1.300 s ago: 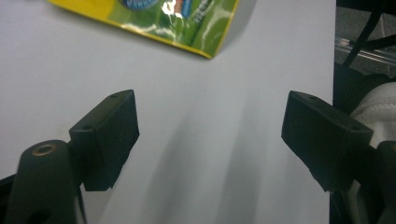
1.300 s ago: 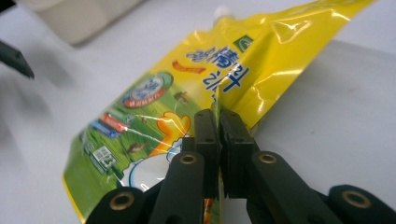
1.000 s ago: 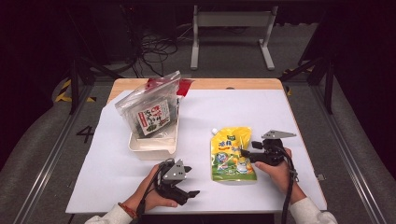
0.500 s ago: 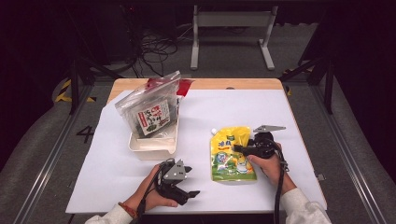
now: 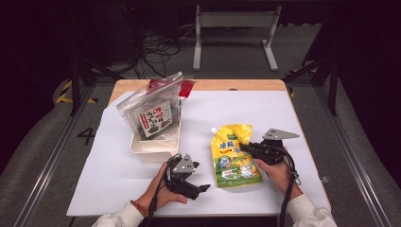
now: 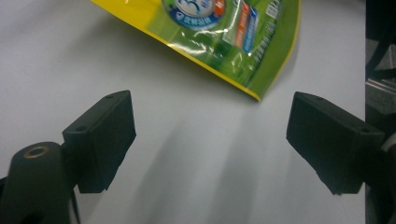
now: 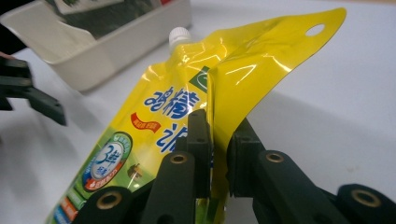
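A yellow and green spouted pouch [image 5: 233, 153] lies on the white table cover [image 5: 283, 118], its white cap toward the tray. My right gripper [image 5: 247, 147] is shut on the pouch's right edge; in the right gripper view the pouch [image 7: 196, 102] is pinched and folded up between the jaws of my right gripper [image 7: 218, 140]. My left gripper [image 5: 201, 189] rests near the front edge, left of the pouch, and stands open. In the left gripper view the pouch's bottom corner [image 6: 243, 51] lies beyond the wide-apart jaws of my left gripper [image 6: 210, 135].
A white tray [image 5: 153, 147] stands left of the pouch and holds a clear bag of dark seaweed [image 5: 152, 113]. Something red [image 5: 187, 87] lies behind it. The tray's rim [image 7: 102, 60] also appears in the right gripper view, near the pouch's cap.
My right gripper has moved left onto the pouch's right edge and shut on it, lifting that edge. The left gripper has stayed put.
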{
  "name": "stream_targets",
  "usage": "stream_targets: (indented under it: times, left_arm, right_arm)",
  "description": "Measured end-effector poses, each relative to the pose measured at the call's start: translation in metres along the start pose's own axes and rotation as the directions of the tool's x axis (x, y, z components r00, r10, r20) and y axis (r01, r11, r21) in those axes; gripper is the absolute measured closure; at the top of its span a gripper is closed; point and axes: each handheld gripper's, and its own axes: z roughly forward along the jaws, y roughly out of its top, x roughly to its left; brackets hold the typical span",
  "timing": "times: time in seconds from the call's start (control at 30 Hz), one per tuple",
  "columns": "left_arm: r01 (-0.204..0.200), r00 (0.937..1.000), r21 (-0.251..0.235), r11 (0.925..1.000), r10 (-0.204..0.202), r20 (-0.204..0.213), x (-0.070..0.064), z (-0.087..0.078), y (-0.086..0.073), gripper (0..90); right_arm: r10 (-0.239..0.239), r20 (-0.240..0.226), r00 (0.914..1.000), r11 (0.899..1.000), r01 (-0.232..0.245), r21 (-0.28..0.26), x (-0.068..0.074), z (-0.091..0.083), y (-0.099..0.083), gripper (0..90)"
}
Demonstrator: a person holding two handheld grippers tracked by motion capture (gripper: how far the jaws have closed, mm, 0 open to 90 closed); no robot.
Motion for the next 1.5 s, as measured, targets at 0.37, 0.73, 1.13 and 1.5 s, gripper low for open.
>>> stream_targets:
  times: [0.37, 0.73, 1.13, 1.5]
  left_arm:
    - [0.049, 0.9984, -0.079, 0.9957, -0.047, 0.031, 0.003, 0.01, 0.02, 14.9]
    - [0.032, 0.9988, -0.221, 0.9746, -0.023, 0.043, 0.003, -0.008, 0.024, 52.0]
    - [-0.044, 0.9988, -0.245, 0.9686, 0.047, 0.008, -0.002, -0.036, 0.032, 81.3]
    - [-0.12, 0.9927, -0.225, 0.9669, 0.12, -0.012, -0.005, -0.056, 0.031, 82.5]
  right_arm:
    - [-0.14, -0.082, 0.9867, 0.981, 0.128, -0.144, 0.041, -0.028, 0.015, 83.1]
    - [-0.187, -0.133, 0.9732, 0.966, 0.158, -0.207, 0.062, -0.025, 0.016, 81.4]
    - [-0.236, -0.134, 0.9623, 0.958, 0.208, -0.197, 0.073, -0.028, 0.019, 75.1]
    - [-0.248, -0.145, 0.9579, 0.961, 0.225, -0.162, 0.087, -0.03, 0.024, 51.8]
